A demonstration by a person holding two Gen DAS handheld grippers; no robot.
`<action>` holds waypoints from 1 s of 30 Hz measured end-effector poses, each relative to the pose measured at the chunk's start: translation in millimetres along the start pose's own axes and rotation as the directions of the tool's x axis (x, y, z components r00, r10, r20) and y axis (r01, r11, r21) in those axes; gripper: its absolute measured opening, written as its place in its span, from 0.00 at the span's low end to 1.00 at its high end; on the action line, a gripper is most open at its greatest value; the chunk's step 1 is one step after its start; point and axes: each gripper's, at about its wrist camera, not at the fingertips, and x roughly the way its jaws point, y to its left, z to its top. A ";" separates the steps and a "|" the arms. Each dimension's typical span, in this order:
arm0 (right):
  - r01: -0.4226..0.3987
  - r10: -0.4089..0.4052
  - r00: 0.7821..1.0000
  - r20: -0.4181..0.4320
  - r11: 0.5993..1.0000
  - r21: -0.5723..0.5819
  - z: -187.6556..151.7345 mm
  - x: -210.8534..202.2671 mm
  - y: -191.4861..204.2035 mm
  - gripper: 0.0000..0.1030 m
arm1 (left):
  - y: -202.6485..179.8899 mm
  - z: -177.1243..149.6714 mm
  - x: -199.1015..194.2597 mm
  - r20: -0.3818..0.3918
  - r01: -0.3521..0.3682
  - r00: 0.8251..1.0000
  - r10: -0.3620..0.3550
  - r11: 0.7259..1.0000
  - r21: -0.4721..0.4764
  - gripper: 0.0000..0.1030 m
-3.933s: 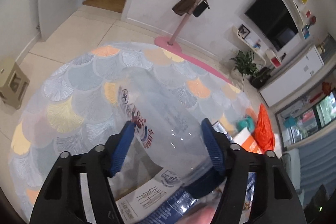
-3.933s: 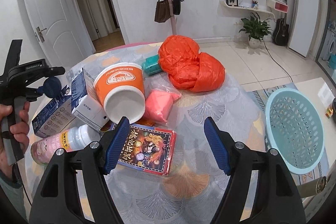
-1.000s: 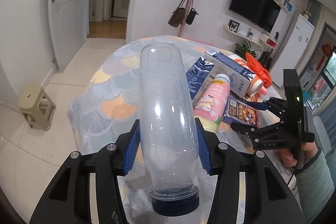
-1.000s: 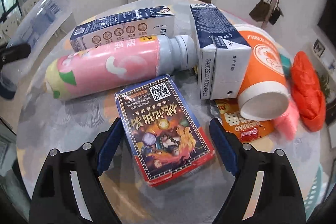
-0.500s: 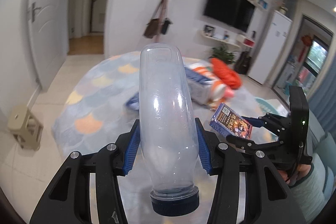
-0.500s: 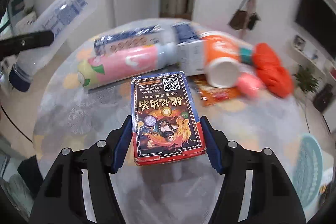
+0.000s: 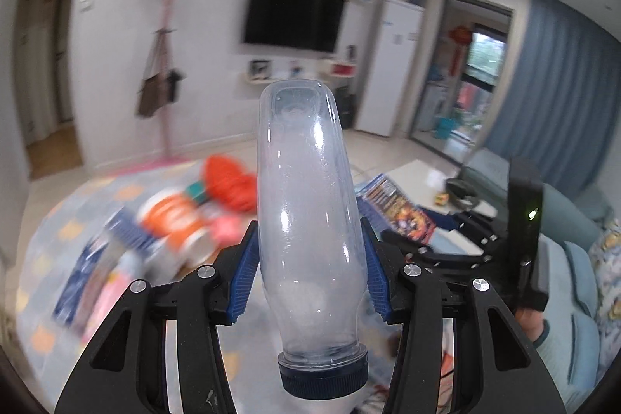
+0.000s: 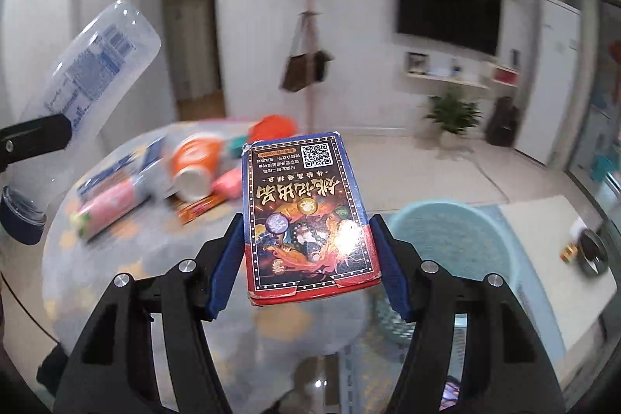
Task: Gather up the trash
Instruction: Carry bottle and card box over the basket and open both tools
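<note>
My left gripper point(image 7: 308, 282) is shut on a clear plastic bottle point(image 7: 306, 220) with a dark blue cap, held cap toward me above the table; the bottle also shows in the right wrist view point(image 8: 77, 72). My right gripper point(image 8: 308, 270) is shut on a flat card box point(image 8: 308, 216) with a colourful printed face and red edge, held in the air; the box also shows in the left wrist view point(image 7: 403, 210). A light blue basket point(image 8: 450, 243) stands on the floor just right of the box.
On the round patterned table point(image 8: 128, 258) lie an orange cup point(image 8: 194, 165), a pink bottle point(image 8: 108, 204), blue cartons point(image 7: 128, 227), a pink pouch point(image 8: 229, 183) and an orange bag point(image 7: 229, 185). A low white table point(image 8: 551, 243) is at the right.
Both grippers have swung to the right with their loads, away from the trash pile. The blue basket has come into the right wrist view beside the card box.
</note>
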 end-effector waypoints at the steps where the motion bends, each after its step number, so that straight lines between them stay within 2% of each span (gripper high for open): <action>1: 0.011 -0.011 1.000 0.006 1.000 0.012 1.4 -2.2 -11.1 0.58 | -11.7 10.4 10.5 0.002 0.027 1.000 -0.027 0.999 0.017 0.46; 5: 0.100 -0.101 0.995 0.017 0.993 0.062 11.2 -9.5 -54.7 0.58 | -47.0 32.5 46.9 -0.003 0.088 0.996 -0.088 0.995 0.052 0.46; 8: 0.139 -0.140 0.990 0.003 0.985 0.103 10.8 -2.8 -79.4 0.58 | -64.4 42.9 80.7 -0.014 0.138 0.990 -0.137 0.990 0.043 0.46; 13: 0.190 -0.173 0.980 -0.094 0.956 0.224 4.6 41.6 -125.2 0.58 | -78.3 43.4 145.2 -0.066 0.165 0.984 -0.164 0.986 0.011 0.46; 18: 0.259 -0.185 0.954 -0.235 0.906 0.336 -14.4 97.7 -163.6 0.58 | -67.4 27.6 226.9 -0.196 0.156 0.966 -0.167 0.985 -0.073 0.46; 22: 0.320 -0.201 0.925 -0.322 0.871 0.373 -32.3 131.8 -179.5 0.59 | -48.0 4.2 282.0 -0.289 0.152 0.939 -0.188 0.978 -0.142 0.46; 27: 0.361 -0.192 0.898 -0.395 0.834 0.417 -48.6 163.6 -197.2 0.60 | -36.1 -13.4 319.1 -0.353 0.143 0.915 -0.198 0.974 -0.177 0.46; 30: 0.373 -0.180 0.890 -0.419 0.816 0.442 -53.9 171.2 -202.6 0.60 | -33.5 -17.7 327.2 -0.360 0.145 0.910 -0.205 0.972 -0.187 0.48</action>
